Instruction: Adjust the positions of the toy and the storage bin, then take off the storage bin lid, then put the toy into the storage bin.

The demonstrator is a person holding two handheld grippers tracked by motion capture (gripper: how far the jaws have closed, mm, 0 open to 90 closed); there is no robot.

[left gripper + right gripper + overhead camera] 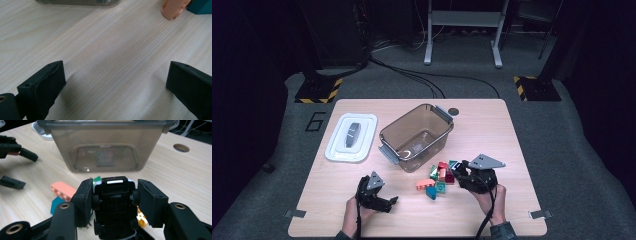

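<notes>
A black toy car (115, 202) with small wheels sits between the pads of my right gripper (113, 195), which is shut on its two sides and holds it above the table. In the high view that gripper (460, 169) hovers at the right edge of a pile of coloured bricks (438, 179). A smoky see-through bin (387, 131) stands just beyond, its front wall (105, 142) close ahead of the car. My left gripper (391, 202) rests low on the wood near the front, jaws wide open (115, 82) over bare table.
A white lid (351, 137) with a grey handle lies left of the bin. An orange brick (63, 190) and a teal brick (56, 205) lie below the car's left side. A round hole (454, 111) marks the table behind the bin.
</notes>
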